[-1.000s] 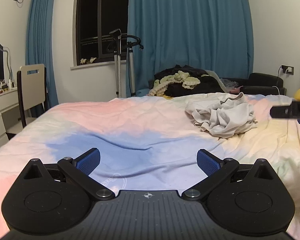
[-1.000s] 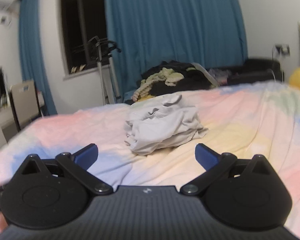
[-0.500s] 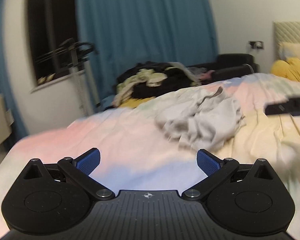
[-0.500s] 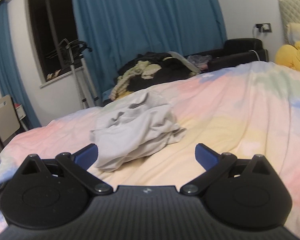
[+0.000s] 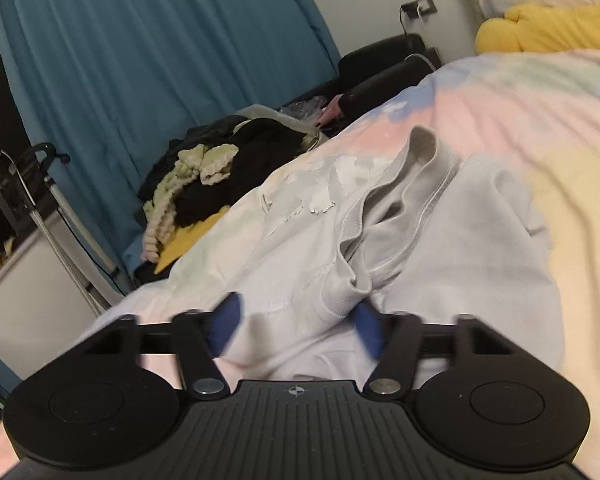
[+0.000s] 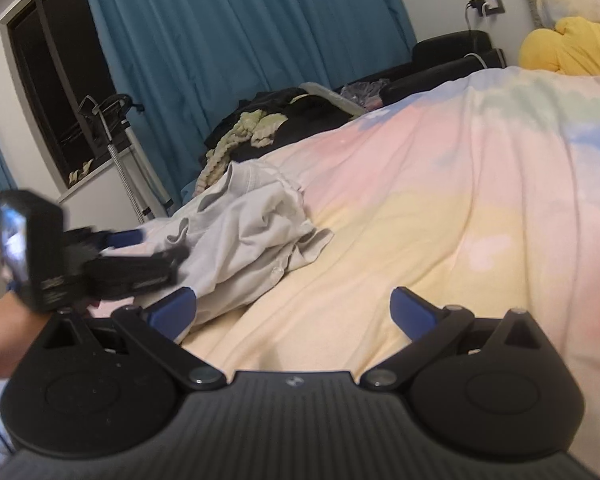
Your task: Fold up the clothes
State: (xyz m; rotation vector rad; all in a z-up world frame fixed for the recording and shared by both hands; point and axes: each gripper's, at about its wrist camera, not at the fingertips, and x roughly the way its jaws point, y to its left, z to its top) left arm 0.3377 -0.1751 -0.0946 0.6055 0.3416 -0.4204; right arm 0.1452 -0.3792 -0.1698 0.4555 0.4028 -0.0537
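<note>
My left gripper (image 5: 296, 326) is closing; its 2 blue pads are blurred, and a fold of the crumpled pale grey cotton garment (image 5: 412, 240) sits between them; I cannot tell whether the pads press on the cloth. My right gripper (image 6: 294, 310) stands wide, 2 blue pads well apart, holding nothing; only the pastel pink, yellow and blue bed sheet (image 6: 440, 208) lies between them; its left pad is just beside the garment's (image 6: 252, 236) near edge.

The garment lies bunched on the sheet (image 5: 540, 120), near the bed's far side.

The left wrist view alone shows the garment's ribbed neckband (image 5: 416, 160) and a white print on the chest. The right wrist view alone shows my left gripper (image 6: 140, 248) from the side, reaching into the garment from the left, with my bare forearm (image 6: 4, 340) behind it. Both views show the teal curtain (image 5: 148, 60), the dark heap of clothes (image 5: 228, 168) beyond the bed, and the yellow cushion (image 6: 572, 48) at the head.
</note>
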